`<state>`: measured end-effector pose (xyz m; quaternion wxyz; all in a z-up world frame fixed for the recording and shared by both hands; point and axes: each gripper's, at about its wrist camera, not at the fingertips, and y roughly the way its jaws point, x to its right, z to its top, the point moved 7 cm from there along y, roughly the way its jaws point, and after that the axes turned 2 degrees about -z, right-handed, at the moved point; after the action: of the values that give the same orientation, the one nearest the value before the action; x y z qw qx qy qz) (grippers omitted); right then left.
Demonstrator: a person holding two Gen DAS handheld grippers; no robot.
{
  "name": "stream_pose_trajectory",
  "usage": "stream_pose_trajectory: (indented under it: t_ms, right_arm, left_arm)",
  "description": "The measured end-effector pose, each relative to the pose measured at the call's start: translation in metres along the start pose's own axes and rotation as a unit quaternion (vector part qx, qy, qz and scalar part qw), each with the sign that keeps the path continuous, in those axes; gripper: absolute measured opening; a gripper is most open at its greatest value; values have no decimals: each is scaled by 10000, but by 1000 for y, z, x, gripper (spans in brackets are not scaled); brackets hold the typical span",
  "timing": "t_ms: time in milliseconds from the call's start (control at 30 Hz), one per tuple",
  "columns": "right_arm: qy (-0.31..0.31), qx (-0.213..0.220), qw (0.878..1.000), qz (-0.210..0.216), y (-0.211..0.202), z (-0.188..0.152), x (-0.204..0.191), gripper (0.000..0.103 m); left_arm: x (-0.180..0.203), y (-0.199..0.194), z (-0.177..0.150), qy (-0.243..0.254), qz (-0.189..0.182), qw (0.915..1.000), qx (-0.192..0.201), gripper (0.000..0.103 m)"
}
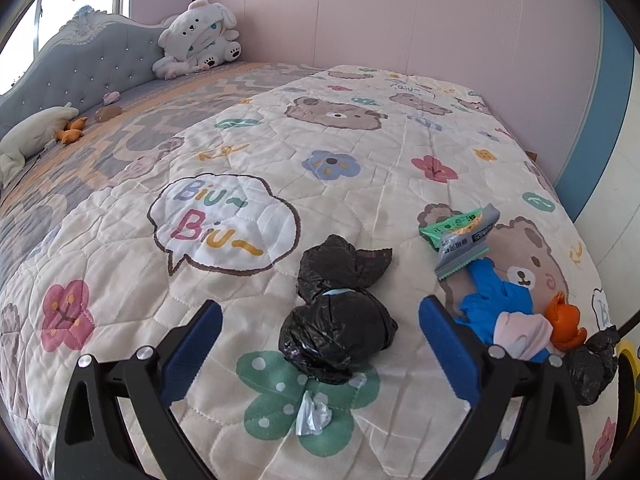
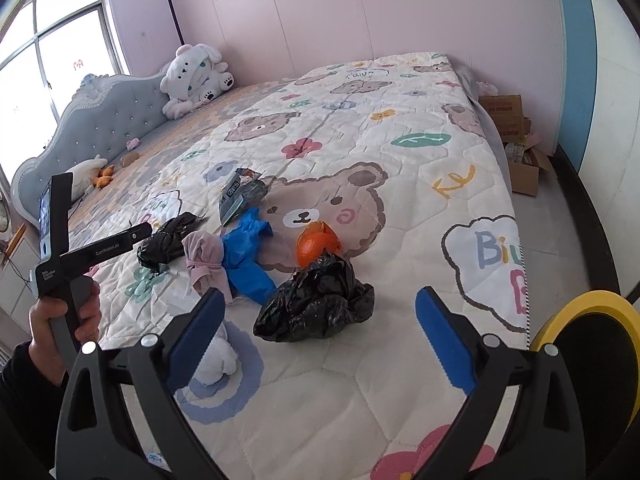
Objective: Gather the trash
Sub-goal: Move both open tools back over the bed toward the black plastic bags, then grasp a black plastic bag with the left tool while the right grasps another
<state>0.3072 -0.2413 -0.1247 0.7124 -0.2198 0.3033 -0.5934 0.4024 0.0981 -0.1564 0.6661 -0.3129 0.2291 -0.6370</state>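
Right view only: hand (image 2: 66, 316), bin (image 2: 592, 344), boxes (image 2: 516, 140).
Left view only: foil scrap (image 1: 314, 416).
L claw (image 1: 320, 344): wide open, empty, astride tied bag (image 1: 336, 332) on quilt (image 1: 240, 152).
R claw (image 2: 316, 328): wide open, empty, facing loose bag (image 2: 316, 304).

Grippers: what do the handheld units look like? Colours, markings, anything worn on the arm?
Each tool, left and right, has black forked arms with silver screws and blue fingers serrated along the inner edge. From the right wrist view, the left unit's black body bears white "GenRobot.AI" lettering and a small label, on a grey grip. The hand holding it has a dark sleeve. No cables are visible.
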Motion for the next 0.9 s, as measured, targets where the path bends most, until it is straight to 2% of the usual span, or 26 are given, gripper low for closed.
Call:
stream_pose_trajectory:
  t_ms: [300, 567, 700, 800, 867, 900]
  right_arm:
    - [12, -244, 9997, -71, 37, -5, -3, 92]
    - [19, -406, 9992, 2, 57, -10, -4, 92]
    - [4, -460, 9989, -59, 63, -14, -3, 85]
    - [84, -545, 9985, -39, 70, -16, -1, 79]
    - [75, -578, 9983, -32, 73, -17, -1, 76]
    - [45, -612, 9981, -26, 76, -19, -3, 71]
  left_arm:
    - [4, 29, -4, -54, -65, 9997, -222, 95]
    - [13, 38, -7, 22, -168, 9997, -203, 94]
    - [17, 43, -11, 23, -289, 9992, -270, 84]
    - [20, 49, -13, 55, -321, 9989, -343, 73]
    - [21, 52, -15, 50, -392, 9984, -406, 60]
    - [21, 53, -15, 40, -428, 9981, -431, 57]
